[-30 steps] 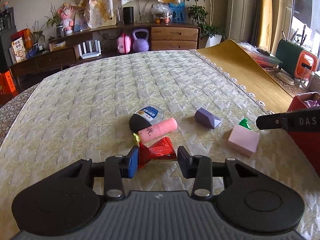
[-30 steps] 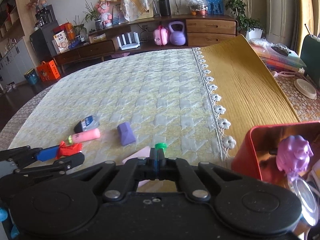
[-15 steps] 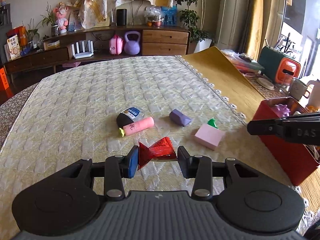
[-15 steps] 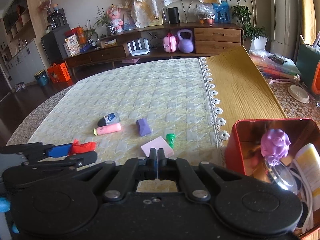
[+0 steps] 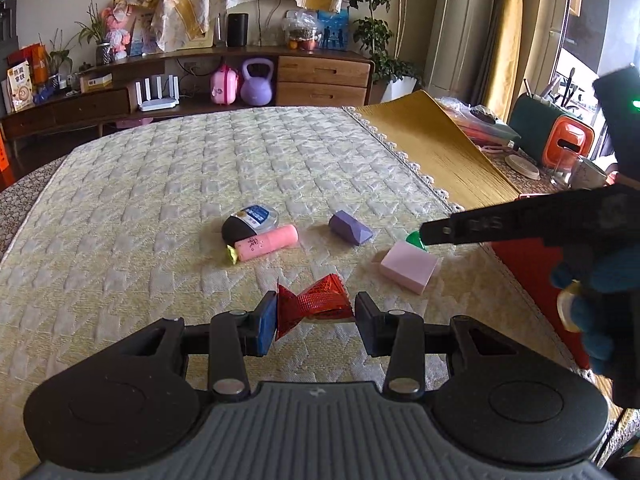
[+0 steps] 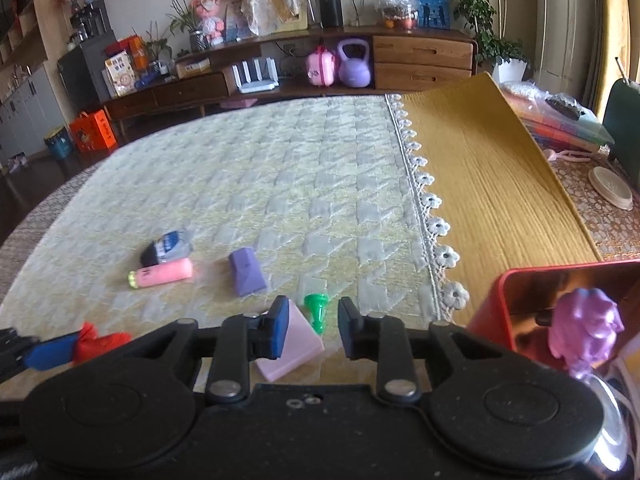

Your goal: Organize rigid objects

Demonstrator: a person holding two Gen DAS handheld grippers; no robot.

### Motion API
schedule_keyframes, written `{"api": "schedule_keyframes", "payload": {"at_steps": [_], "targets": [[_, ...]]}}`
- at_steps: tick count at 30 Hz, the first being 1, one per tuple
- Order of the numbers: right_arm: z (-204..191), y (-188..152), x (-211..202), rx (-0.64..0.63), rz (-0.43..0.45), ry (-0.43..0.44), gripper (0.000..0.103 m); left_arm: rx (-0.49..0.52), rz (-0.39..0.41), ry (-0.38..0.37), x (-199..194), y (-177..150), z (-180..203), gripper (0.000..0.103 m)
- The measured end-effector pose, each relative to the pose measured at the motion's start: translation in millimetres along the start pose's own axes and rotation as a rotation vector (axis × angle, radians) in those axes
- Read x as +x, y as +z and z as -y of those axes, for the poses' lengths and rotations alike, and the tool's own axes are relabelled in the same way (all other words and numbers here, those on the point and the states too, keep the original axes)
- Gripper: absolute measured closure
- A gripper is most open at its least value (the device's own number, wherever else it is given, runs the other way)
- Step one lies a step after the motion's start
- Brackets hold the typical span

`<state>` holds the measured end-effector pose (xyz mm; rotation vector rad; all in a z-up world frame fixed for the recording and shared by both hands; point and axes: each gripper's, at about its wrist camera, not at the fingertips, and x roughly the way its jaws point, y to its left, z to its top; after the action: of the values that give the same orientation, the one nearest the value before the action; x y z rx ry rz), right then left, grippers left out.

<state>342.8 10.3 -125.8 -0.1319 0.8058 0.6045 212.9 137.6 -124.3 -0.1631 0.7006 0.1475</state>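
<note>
The left gripper [image 5: 315,316] is clamped on a red foil packet [image 5: 314,307], which fills the gap between its pads and sits clear of the quilted cloth [image 5: 200,184]; that hold looks sound and wants no adjusting while the other hand works. The right gripper [image 6: 313,330] has its jaws opening and nothing pinched; between and just under the pads lie the corner of a pink block [image 6: 292,344] and, right in front of the gap, a small green cone-shaped piece [image 6: 317,312]. To take one of these cleanly, I would let the jaws spread wider than the chosen piece before lowering, and centre the gap on that piece alone, since the two lie touching or nearly so and a narrow approach could push both. The green piece is small and tapered, so it may squirt out unless pinched low and squarely. Just to the right of the tool stands the red box [image 6: 504,300], already holding a purple figure [image 6: 586,326], the likely destination. Farther ahead and left lie a purple block [image 6: 246,272], a pink tube [image 6: 162,274] and a small bottle [image 6: 166,246], well apart from the tool.
</note>
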Motion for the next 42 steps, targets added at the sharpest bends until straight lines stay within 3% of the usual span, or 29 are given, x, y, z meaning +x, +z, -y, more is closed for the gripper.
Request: {"api": "schedule_keyframes", "payload": {"at_steps": [11,18,20,28,31,32,42], "targets": [[-9,0,19,-0.042,-0.013,-0.025,0.09,-0.003,-0.018,-0.011,9,-5,-5,0.062],[-7,0,18,-0.034,-0.002,-0.021,0.093,-0.005,-0.023,-0.012,11,-6,-5,0.062],[-4,-1,16,-0.027,0.008,-0.024,0.103,-0.007,-0.025,-0.011,11,-6,-5,0.062],[1,4,2,-0.025,0.025,-0.016,0.102,-0.004,-0.026,-0.016,11,-5,-2,0.062],[-3,6,4,-0.04,0.029,-0.019,0.084,-0.005,-0.021,-0.018,10,-5,-1,0.062],[-4,7,6,-0.044,0.026,-0.012,0.083,-0.004,-0.02,-0.018,10,-5,-1,0.062],[-15,16,42,-0.089,-0.015,-0.019,0.083,-0.012,-0.026,-0.019,14,-5,-7,0.062]]}}
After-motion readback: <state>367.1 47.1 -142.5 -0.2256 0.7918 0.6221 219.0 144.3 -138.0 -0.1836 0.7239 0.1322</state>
